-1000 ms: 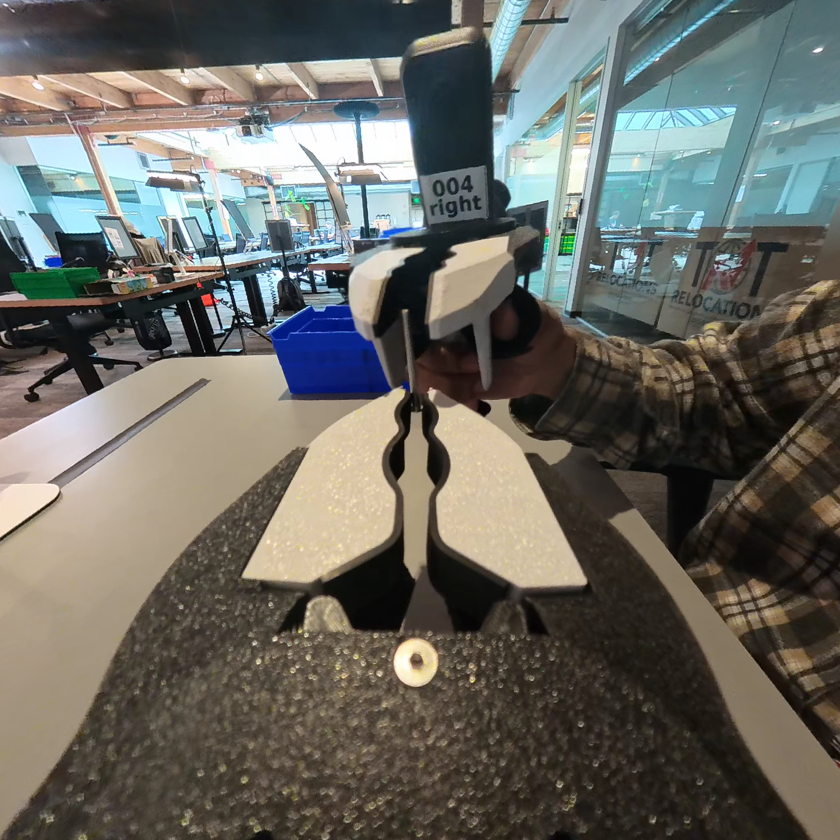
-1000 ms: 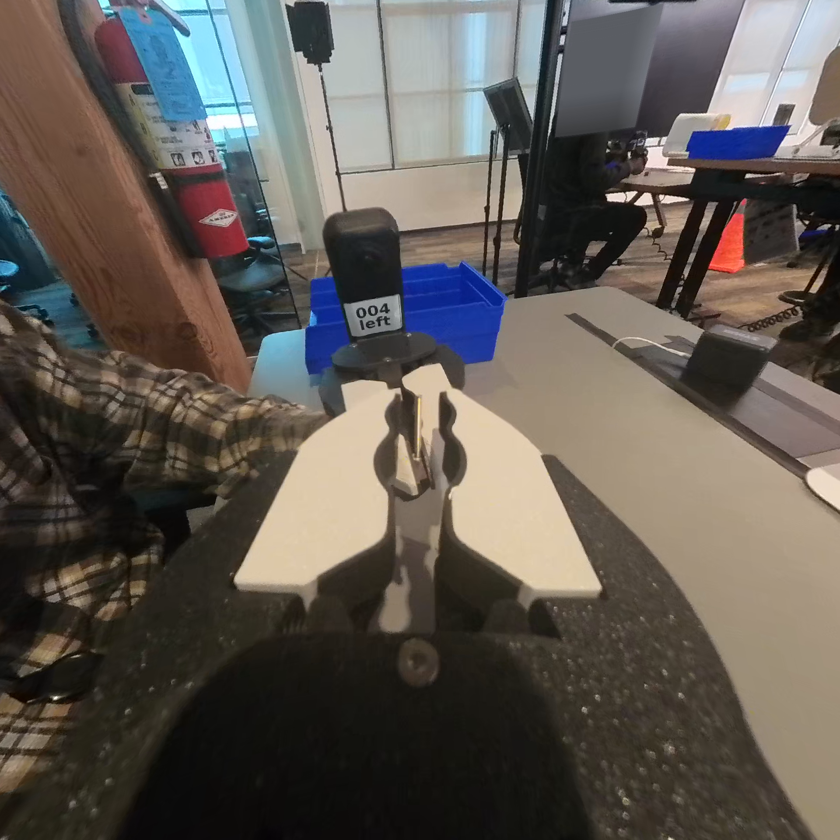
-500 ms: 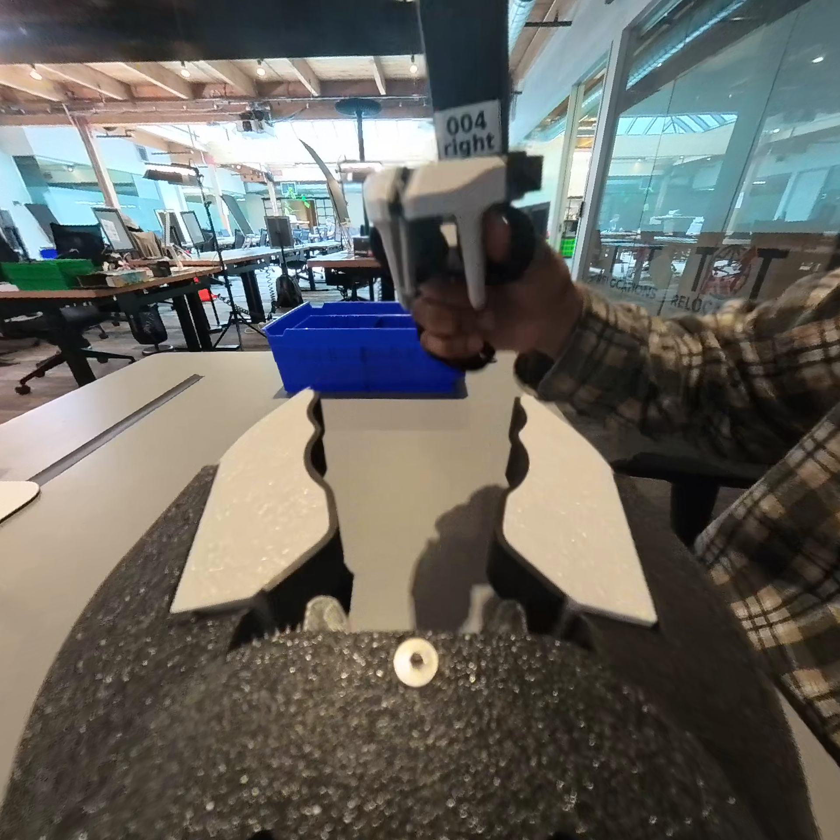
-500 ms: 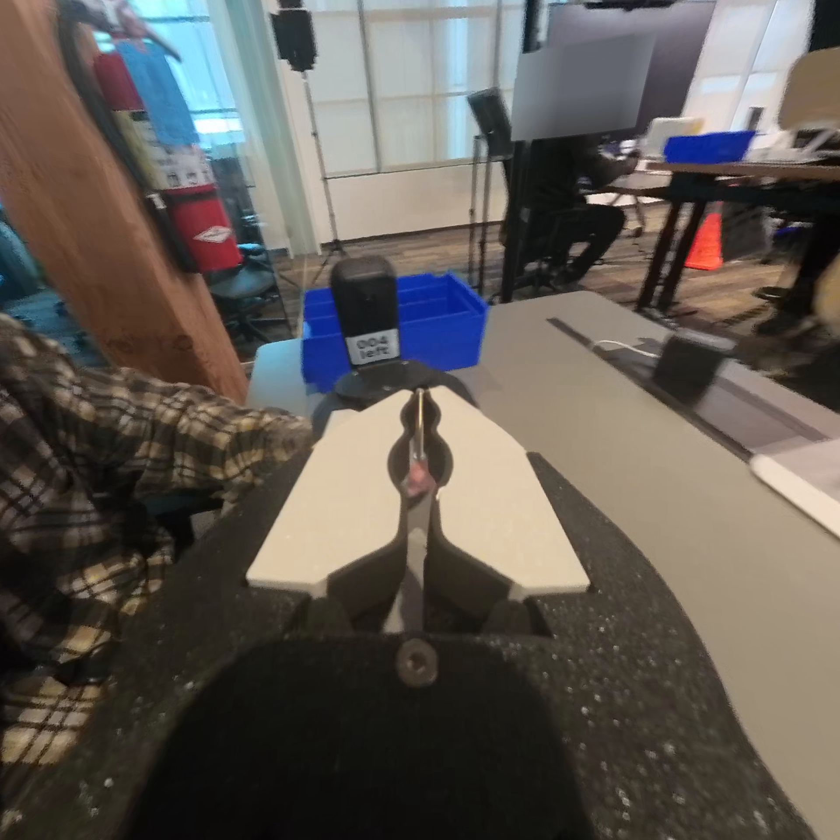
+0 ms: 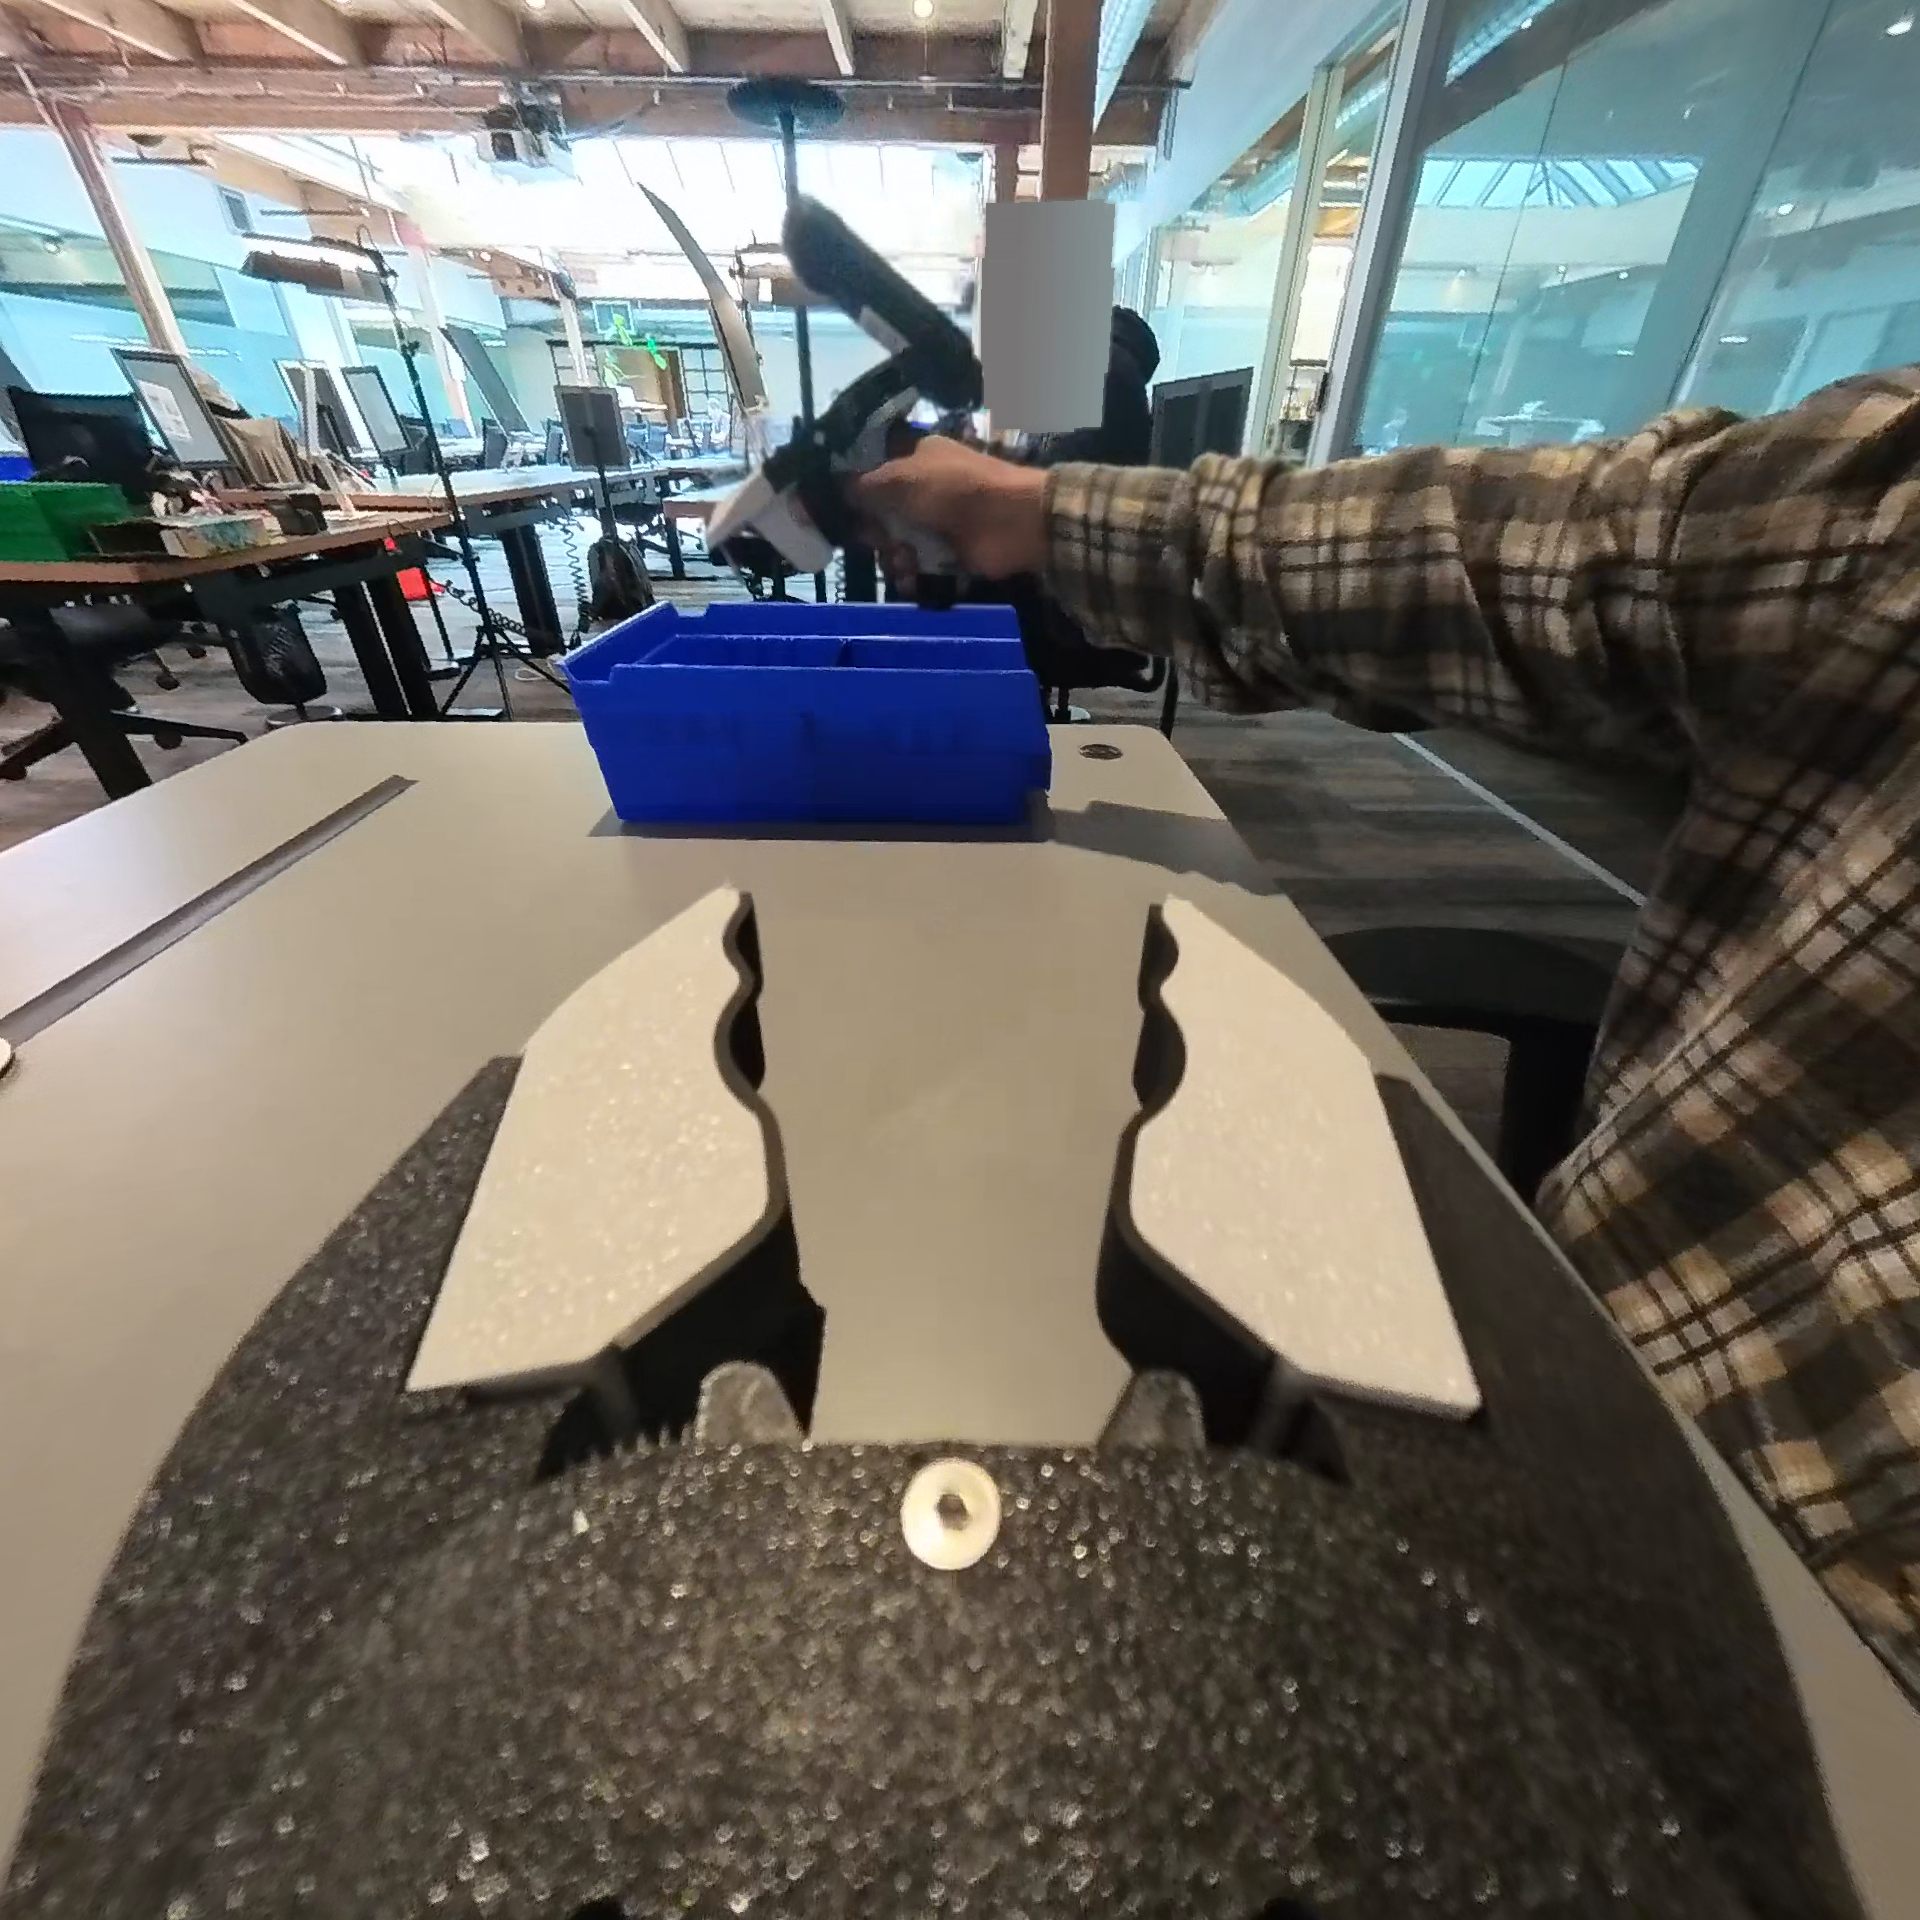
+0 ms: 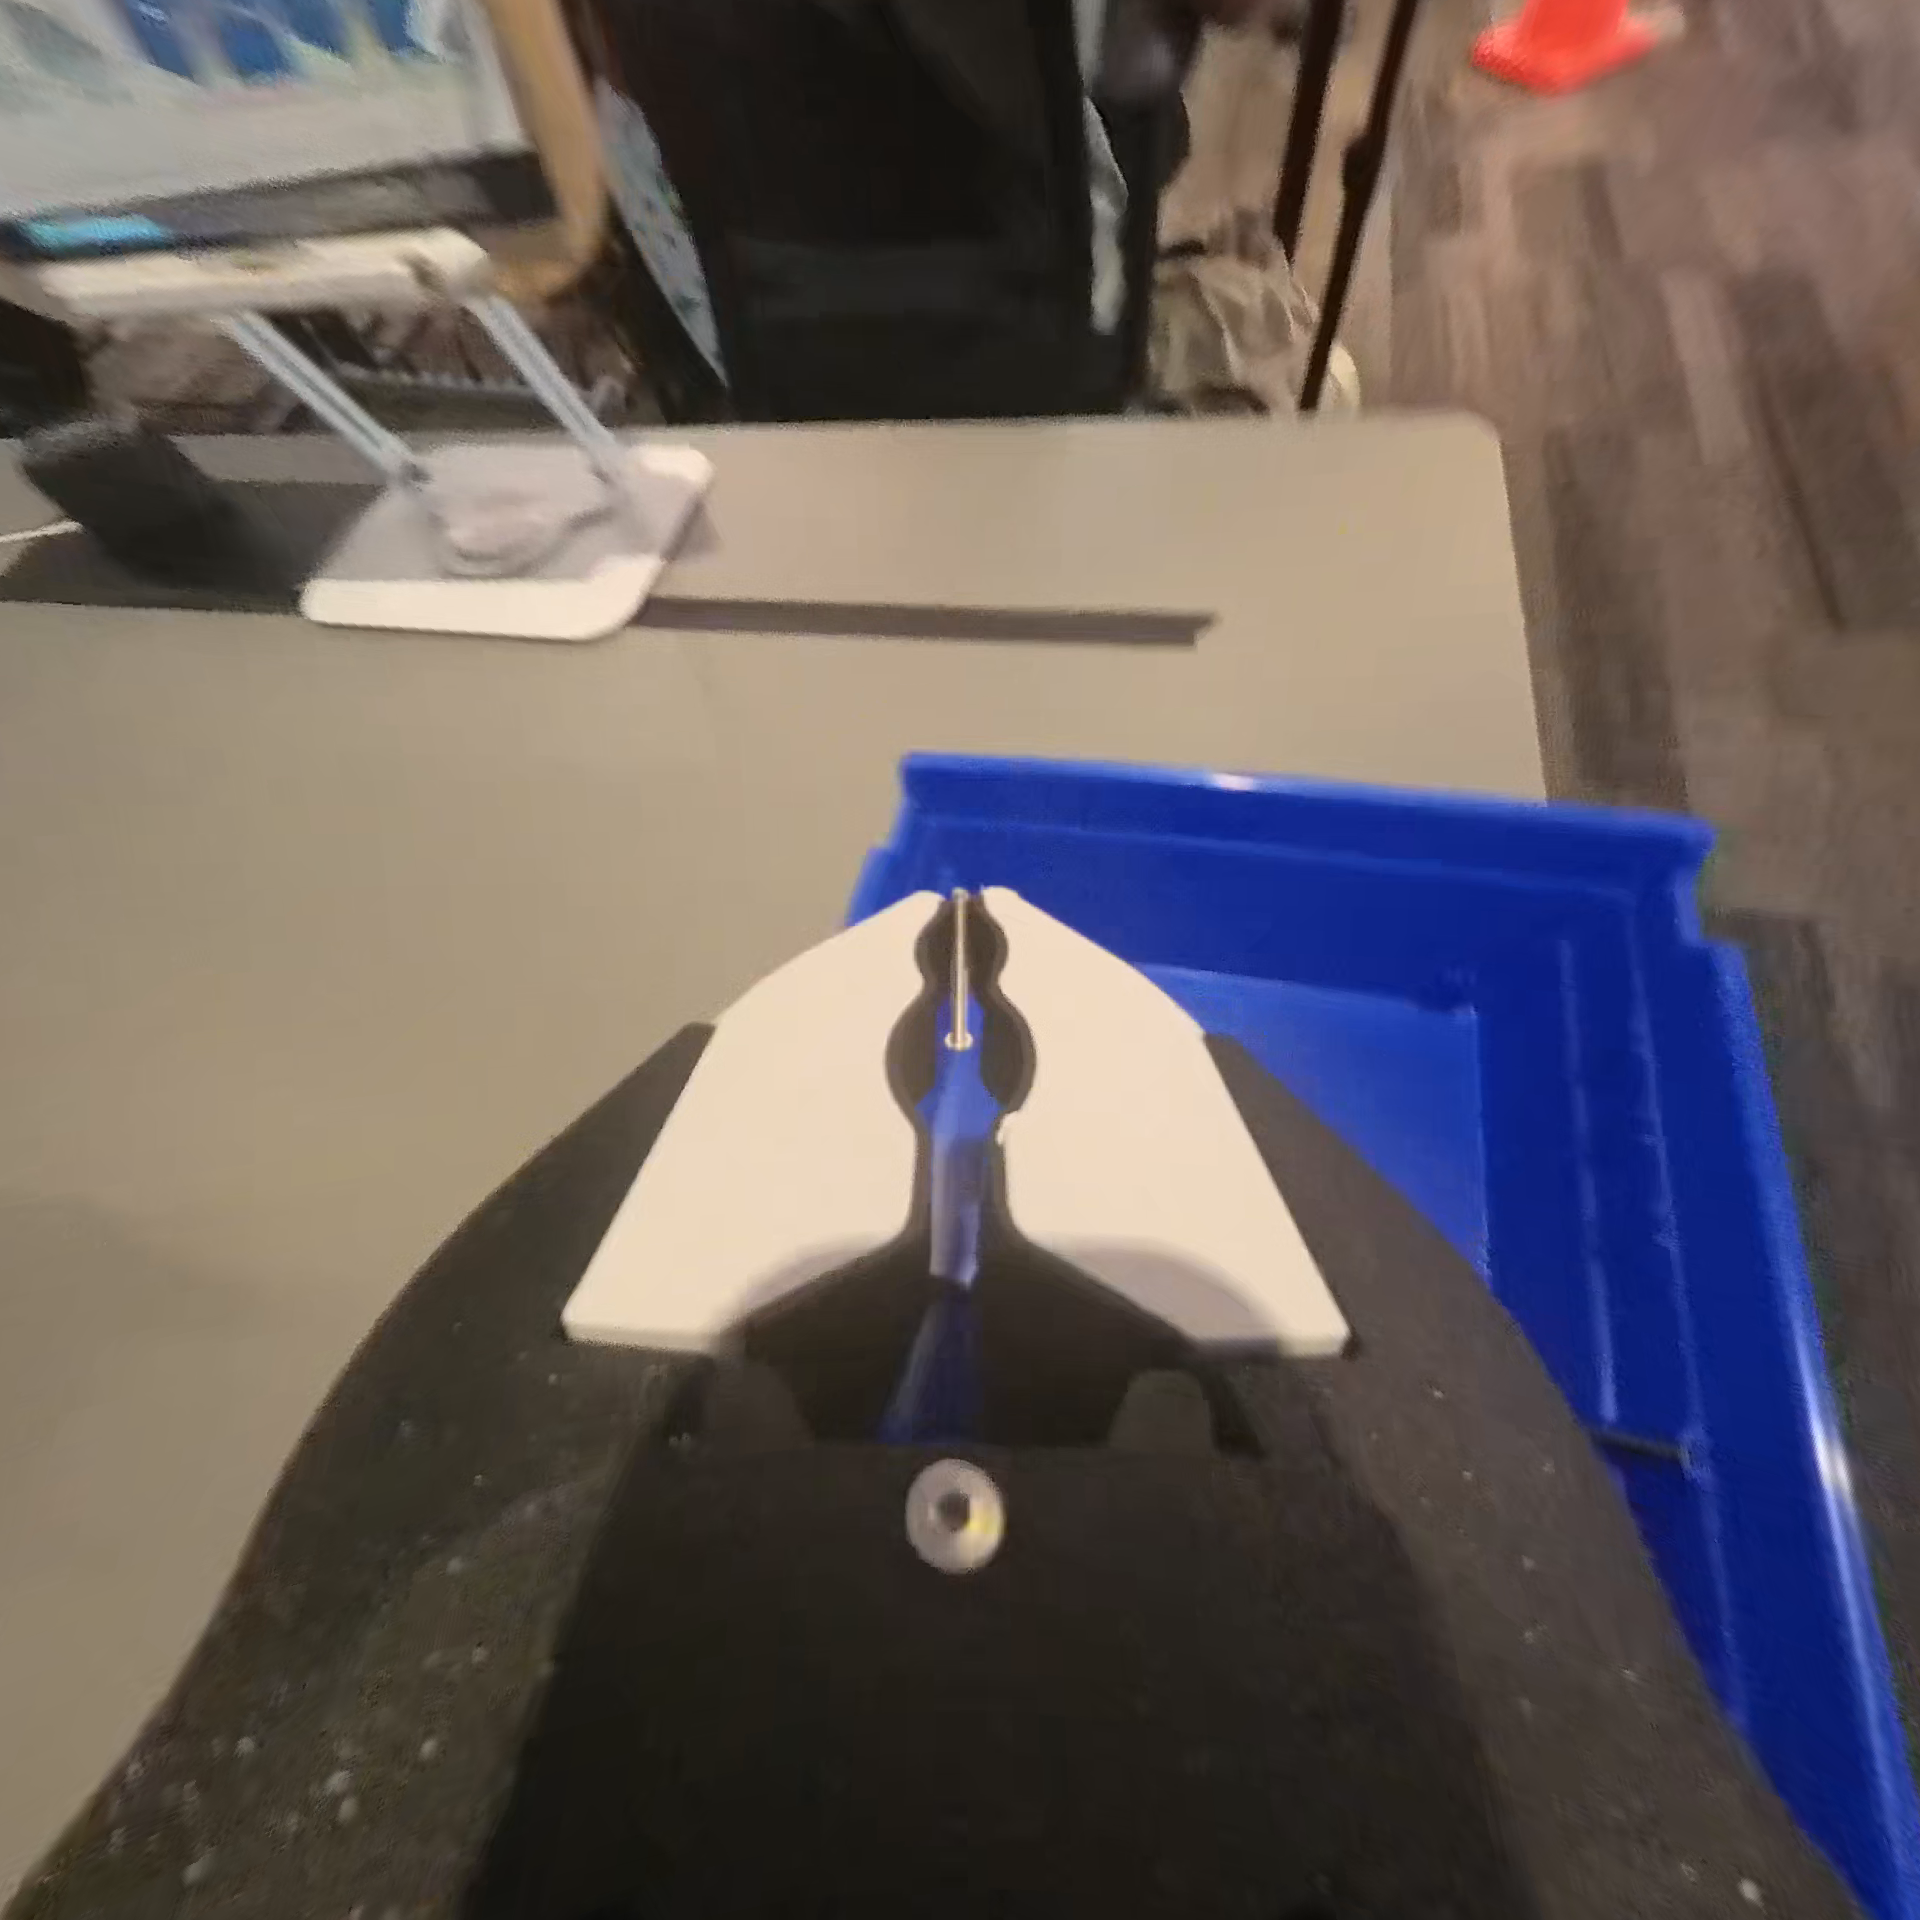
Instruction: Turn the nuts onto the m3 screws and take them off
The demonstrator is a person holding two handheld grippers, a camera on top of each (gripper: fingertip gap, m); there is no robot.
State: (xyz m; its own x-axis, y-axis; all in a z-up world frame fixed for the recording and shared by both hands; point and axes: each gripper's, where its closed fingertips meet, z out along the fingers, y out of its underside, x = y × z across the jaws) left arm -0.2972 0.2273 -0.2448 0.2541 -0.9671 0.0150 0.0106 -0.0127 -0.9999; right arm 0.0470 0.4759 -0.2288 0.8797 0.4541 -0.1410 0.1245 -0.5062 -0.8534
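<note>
Carrying the screw (image 6: 958, 961) pinched in our right gripper (image 6: 960, 902) over the blue bin (image 6: 1621, 1039) at two o'clock (nut unseen). Our left gripper (image 5: 948, 914) is spread, empty. Next, we judge, release over a compartment.

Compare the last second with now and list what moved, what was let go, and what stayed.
The left claw opened, letting go of the screw, and now holds nothing. The right claw kept the screw clamped, pulled away from the left one and swung over to the blue bin, tips now above its corner. The bin and the grey table stayed put.
</note>
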